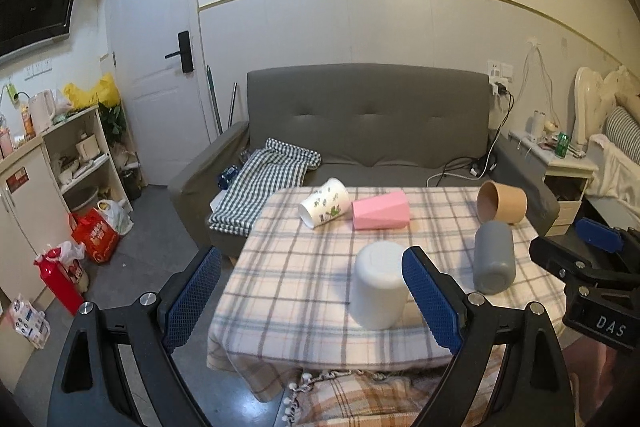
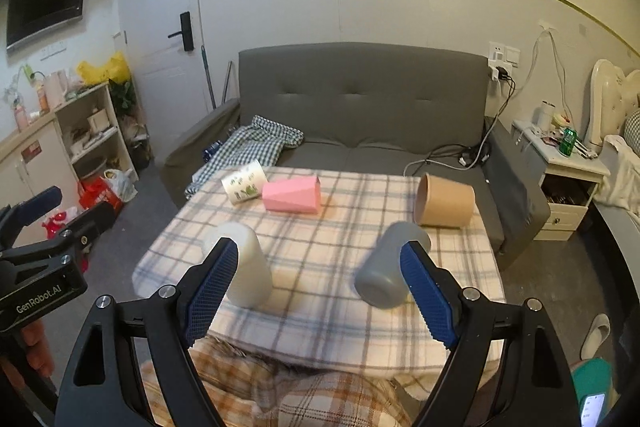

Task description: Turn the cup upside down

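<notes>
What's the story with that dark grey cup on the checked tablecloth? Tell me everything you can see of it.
The grey cup is a plain, matte, smooth-sided cylinder, plastic or ceramic by its look, with no handle or print visible. It lies on its side on the checked tablecloth, its closed flat base towards the cameras and its mouth pointing away towards the brown paper cup; whether the two touch is unclear. The open right claw sits just before it, not gripping.
</notes>
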Motion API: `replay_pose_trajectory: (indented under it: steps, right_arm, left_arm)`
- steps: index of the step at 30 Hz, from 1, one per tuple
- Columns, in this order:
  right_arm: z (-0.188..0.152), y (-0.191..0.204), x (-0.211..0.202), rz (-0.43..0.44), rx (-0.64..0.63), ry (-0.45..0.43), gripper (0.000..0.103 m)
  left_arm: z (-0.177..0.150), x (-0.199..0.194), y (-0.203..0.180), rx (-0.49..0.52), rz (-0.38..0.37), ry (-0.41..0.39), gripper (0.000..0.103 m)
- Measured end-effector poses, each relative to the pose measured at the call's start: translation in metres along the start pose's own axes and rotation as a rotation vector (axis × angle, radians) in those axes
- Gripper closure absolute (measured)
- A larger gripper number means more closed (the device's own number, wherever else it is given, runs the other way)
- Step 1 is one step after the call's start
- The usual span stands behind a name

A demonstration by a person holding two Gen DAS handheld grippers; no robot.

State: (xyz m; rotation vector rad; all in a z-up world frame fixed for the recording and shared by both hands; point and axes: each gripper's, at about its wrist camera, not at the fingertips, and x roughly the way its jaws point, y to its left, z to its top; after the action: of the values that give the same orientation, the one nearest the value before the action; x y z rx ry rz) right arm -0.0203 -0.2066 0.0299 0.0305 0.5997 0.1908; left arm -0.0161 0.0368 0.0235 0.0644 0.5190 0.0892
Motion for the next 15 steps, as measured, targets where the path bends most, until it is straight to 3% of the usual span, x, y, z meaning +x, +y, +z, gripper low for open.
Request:
replay_pose_trajectory:
  steps: [10, 12, 15]
  right_arm:
    - [-0.03, -0.01, 0.024, -0.045, 0.0, 0.023, 0.019]
    - [-0.033, -0.011, 0.026, -0.044, 0.001, 0.025, 0.008]
    - [-0.035, -0.012, 0.027, -0.051, 0.008, 0.015, 0.006]
  left_arm:
    - [-0.038, 0.002, -0.003, -0.024, -0.024, -0.012, 0.009]
    - [-0.039, 0.001, -0.002, -0.029, -0.02, -0.024, 0.009]
    - [-0.038, 0.001, -0.003, -0.026, -0.011, -0.024, 0.008]
